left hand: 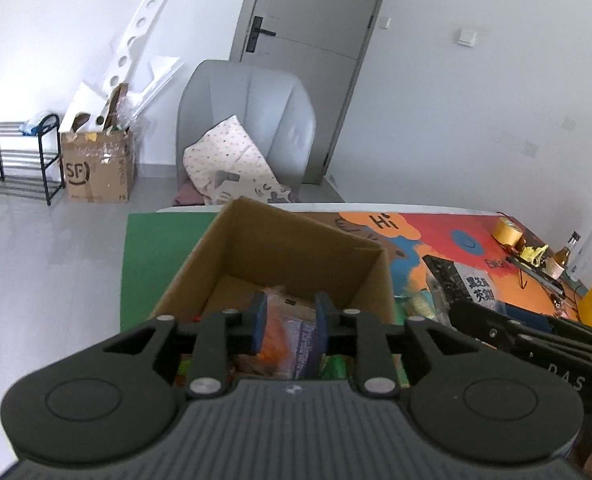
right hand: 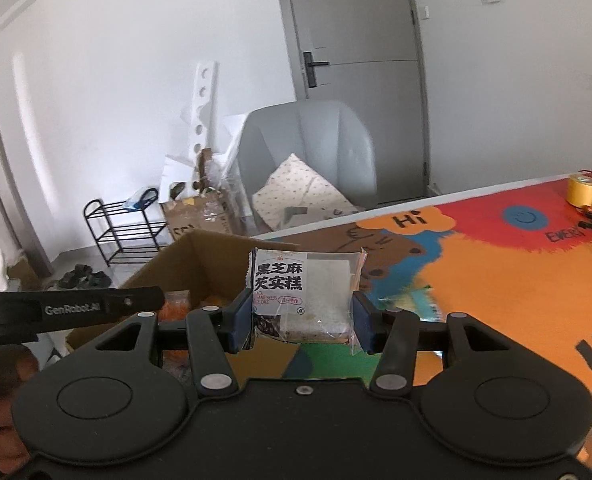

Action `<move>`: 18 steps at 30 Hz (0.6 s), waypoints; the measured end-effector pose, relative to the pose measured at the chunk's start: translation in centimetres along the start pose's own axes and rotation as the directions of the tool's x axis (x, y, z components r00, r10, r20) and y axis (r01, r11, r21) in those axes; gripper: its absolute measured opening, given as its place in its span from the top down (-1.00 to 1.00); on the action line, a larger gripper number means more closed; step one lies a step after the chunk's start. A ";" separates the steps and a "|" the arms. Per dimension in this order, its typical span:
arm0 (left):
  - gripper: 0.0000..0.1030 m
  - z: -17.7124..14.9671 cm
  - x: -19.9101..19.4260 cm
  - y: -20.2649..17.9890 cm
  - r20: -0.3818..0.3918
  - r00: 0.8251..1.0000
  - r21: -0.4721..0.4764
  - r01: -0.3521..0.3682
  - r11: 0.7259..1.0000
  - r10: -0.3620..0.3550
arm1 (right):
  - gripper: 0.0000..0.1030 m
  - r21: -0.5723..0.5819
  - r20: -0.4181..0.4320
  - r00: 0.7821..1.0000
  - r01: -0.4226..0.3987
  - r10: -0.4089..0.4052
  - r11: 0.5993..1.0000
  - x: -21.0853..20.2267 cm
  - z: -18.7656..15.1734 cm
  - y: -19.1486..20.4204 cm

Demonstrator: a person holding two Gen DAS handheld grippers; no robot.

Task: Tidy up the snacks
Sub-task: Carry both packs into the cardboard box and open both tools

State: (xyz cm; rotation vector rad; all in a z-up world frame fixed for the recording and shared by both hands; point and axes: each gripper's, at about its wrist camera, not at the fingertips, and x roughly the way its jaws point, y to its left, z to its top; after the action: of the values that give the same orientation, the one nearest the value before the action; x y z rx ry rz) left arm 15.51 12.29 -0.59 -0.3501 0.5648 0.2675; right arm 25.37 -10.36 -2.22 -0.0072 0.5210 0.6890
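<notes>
The right gripper (right hand: 301, 320) holds a clear-wrapped black sesame cake packet (right hand: 303, 294) upright between its blue pads (right hand: 243, 326); the pads press on both side edges of the wrapper; the packet sits above the patterned tablecloth (right hand: 495, 280), just right of the open cardboard box (right hand: 200, 256). The left gripper (left hand: 290, 322) hangs over the inside of the same cardboard box (left hand: 296, 240), pointing down into it; its jaws stand at a narrow gap; an orange and purple snack packet (left hand: 292, 332) shows in the gap between the pads, but whether the pads touch it cannot be told; other snack packets, green among them (left hand: 335, 366), lie in the box below. The box stands at the left end of the table, partly over the green area of the cloth (left hand: 156, 248). In the left wrist view the right gripper with its packet (left hand: 477, 290) appears at the right, beside the box wall. A roll of yellow tape (right hand: 583, 190) lies at the far right of the table; a grey chair (left hand: 248, 120) carrying a spotted cushion (left hand: 228, 160) stands behind the table, in front of a grey door (left hand: 307, 12).
</notes>
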 end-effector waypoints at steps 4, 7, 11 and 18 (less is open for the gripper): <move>0.24 0.1 -0.5 1.2 0.016 1.000 -0.022 -0.023 0.999 0.024 | 0.05 -0.011 -0.001 1.000 -0.025 0.025 1.000 0.6 0.3 1.2; 0.10 0.2 -0.9 2.1 0.020 0.999 -0.035 -0.029 0.999 0.030 | 0.05 -0.015 -0.008 0.999 -0.041 0.041 0.999 1.2 0.5 1.9; -0.07 0.5 -1.2 2.8 0.034 0.998 -0.037 -0.047 0.998 0.048 | 0.05 -0.017 -0.018 0.998 -0.054 0.054 0.998 2.1 0.7 2.7; -0.36 0.9 -1.5 3.7 0.054 0.997 -0.048 -0.049 0.998 0.052 | 0.05 -0.025 -0.013 0.997 -0.078 0.078 0.997 3.4 1.8 3.8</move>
State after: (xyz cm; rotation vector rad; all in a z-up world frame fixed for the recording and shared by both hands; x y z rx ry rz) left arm 13.42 15.82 0.07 -0.3732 0.5139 0.3389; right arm 26.10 -5.04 -1.60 -0.0150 0.5262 0.7726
